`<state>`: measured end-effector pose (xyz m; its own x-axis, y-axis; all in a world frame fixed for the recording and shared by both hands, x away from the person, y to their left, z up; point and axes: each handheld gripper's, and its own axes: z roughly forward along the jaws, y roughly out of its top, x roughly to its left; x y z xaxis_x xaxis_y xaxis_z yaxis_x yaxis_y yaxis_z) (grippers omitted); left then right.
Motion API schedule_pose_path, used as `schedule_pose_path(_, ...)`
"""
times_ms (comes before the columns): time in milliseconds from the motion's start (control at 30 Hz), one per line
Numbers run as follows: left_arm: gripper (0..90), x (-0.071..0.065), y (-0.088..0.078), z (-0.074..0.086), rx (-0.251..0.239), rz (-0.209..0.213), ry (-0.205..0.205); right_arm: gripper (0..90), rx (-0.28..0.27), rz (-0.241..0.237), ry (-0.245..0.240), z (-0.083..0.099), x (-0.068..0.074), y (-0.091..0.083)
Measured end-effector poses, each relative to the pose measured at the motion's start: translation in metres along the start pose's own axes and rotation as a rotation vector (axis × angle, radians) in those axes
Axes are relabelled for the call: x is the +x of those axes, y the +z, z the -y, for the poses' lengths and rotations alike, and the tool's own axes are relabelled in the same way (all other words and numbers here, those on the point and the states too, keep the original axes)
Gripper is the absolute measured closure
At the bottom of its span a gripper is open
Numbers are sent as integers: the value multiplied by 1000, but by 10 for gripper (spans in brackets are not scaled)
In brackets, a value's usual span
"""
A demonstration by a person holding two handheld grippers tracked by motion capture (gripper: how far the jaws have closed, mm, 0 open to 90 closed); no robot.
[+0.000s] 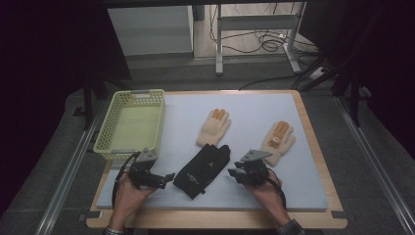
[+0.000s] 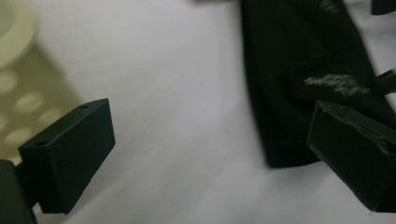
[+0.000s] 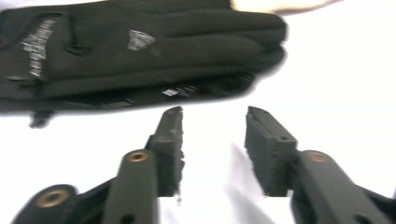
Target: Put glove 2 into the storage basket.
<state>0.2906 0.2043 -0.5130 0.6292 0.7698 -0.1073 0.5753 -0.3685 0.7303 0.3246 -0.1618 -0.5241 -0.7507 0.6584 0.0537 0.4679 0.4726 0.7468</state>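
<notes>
A black glove [image 1: 202, 170] lies flat in the middle of the white foam mat [image 1: 254, 105], between my two grippers. Two cream knitted gloves lie beyond it, one [image 1: 214, 127] just past the black glove, the other [image 1: 278, 141] to the right. My left gripper [image 1: 169, 177] stands open just left of the black glove [image 2: 299, 74], its jaws wide apart with bare mat between them. My right gripper [image 1: 231, 172] is open just right of the glove [image 3: 140, 51], jaws pointing at its edge and holding nothing.
A pale yellow perforated basket [image 1: 108, 128] stands at the mat's left side, close behind my left gripper; its wall [image 2: 18, 88] shows in the left gripper view. The mat rests on a wooden board [image 1: 313, 142]. Table legs and cables lie beyond on the floor.
</notes>
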Motion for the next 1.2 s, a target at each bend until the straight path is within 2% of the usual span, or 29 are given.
schedule_pose_path(67, 0, -8, 2, -8, -7, 13, 11, 494, -1, 25, -1, 4, -9, -6)
schedule_pose_path(133, 0, -18, 9, -17, -2, 49, 34, 429, 8, 36, -5, 8, -17, -11)
schedule_pose_path(300, 0, -43, 35, -35, 62, 63, 93, 313, 18, 76, -10, 18, -29, -20)
schedule_pose_path(333, 0, -43, 35, -35, 62, 63, 93, 313, 18, 76, -10, 18, -29, -20)
schedule_pose_path(400, 0, -54, 49, -46, 75, 65, 102, 277, 38, 97, -13, 24, -35, -20)
schedule_pose_path(500, 0, -60, 58, -53, 80, 68, 107, 267, 25, 86, -14, 27, -36, -21)
schedule_pose_path(567, 0, -66, 69, -57, 92, 69, 108, 266, 27, 87, -19, 27, -36, -20)
schedule_pose_path(667, 0, -70, 78, -57, 108, 59, 116, 266, 28, 94, -28, 27, -35, -20)
schedule_pose_path(767, 0, -71, 88, -55, 146, -27, 159, 265, 25, 88, -21, 27, -36, -20)
schedule_pose_path(800, 0, -67, 89, -53, 153, -19, 150, 266, 24, 85, -17, 27, -36, -20)
schedule_pose_path(867, 0, -61, 91, -51, 155, 21, 106, 265, 19, 80, -10, 27, -37, -20)
schedule_pose_path(900, 0, -61, 91, -51, 155, 21, 106, 265, 19, 80, -10, 27, -37, -20)
schedule_pose_path(933, 0, -62, 94, -48, 187, 65, 96, 266, 18, 75, -5, 28, -37, -21)
schedule_pose_path(1133, 0, -75, 93, -46, 213, 38, 134, 266, 15, 70, 0, 28, -38, -21)
schedule_pose_path(1200, 0, -73, 94, -46, 214, 39, 117, 266, 15, 70, 1, 28, -38, -21)
